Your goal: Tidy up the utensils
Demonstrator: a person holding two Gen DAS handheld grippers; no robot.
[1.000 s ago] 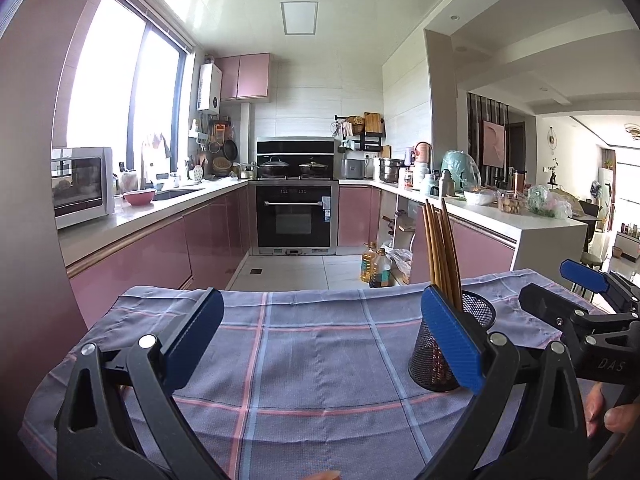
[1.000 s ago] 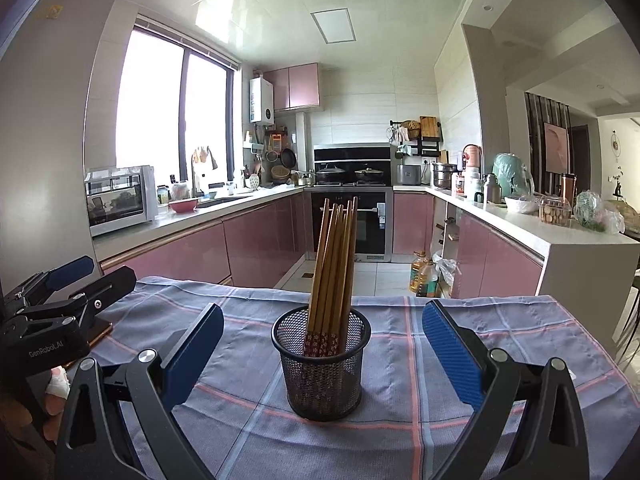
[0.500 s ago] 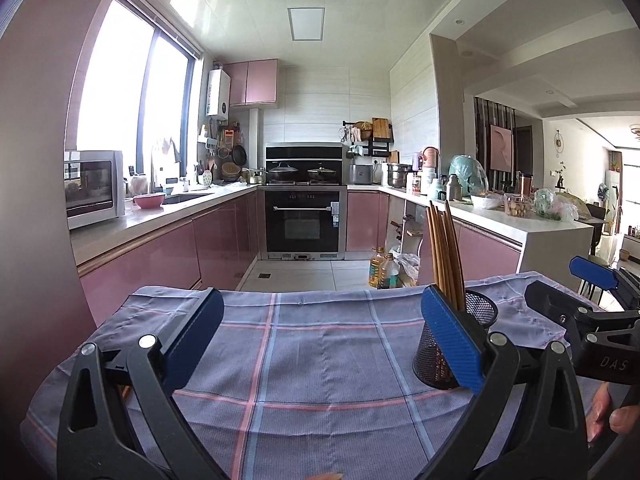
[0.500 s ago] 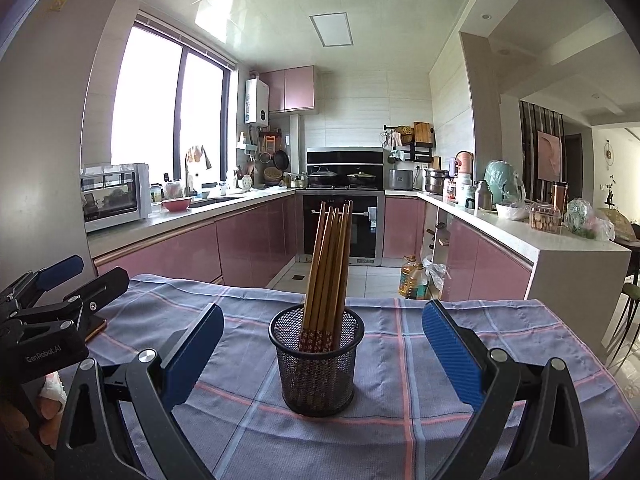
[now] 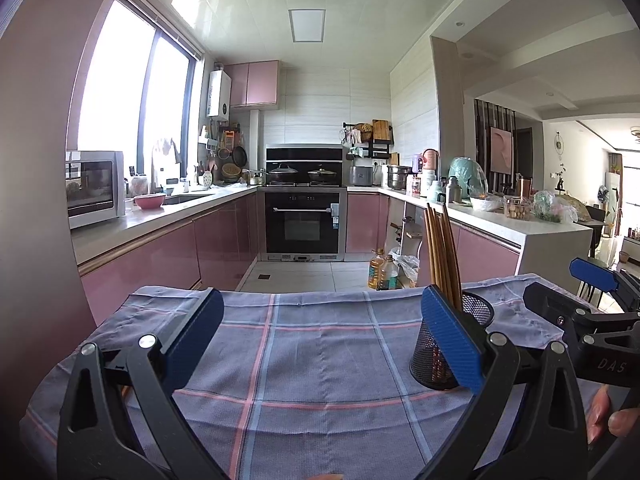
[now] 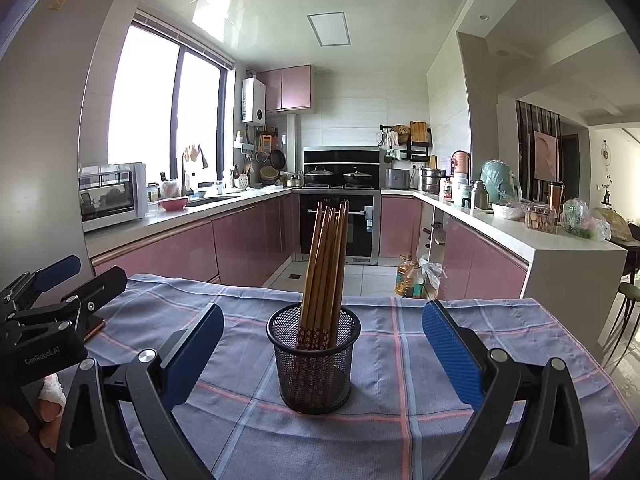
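A black mesh cup (image 6: 314,364) stands on the checked cloth (image 6: 404,368), holding several brown chopsticks (image 6: 326,264) that lean slightly right. My right gripper (image 6: 320,350) is open, its blue pads on either side of the cup and a little nearer the camera. In the left wrist view the same cup (image 5: 440,360) sits right of centre, partly behind the right blue pad, with the chopsticks (image 5: 440,252) rising above it. My left gripper (image 5: 320,344) is open over bare cloth (image 5: 304,360), holding nothing. Each gripper shows at the edge of the other's view.
The cloth-covered table ends at a far edge (image 6: 360,300), beyond which lies a kitchen with pink cabinets (image 6: 248,248) and an oven (image 5: 304,224). Oil bottles (image 6: 408,278) stand on the floor. A white counter (image 6: 552,248) runs along the right.
Both views have shifted slightly, as the hand-held grippers drifted a little. The cup and chopsticks stay put, and both grippers remain open.
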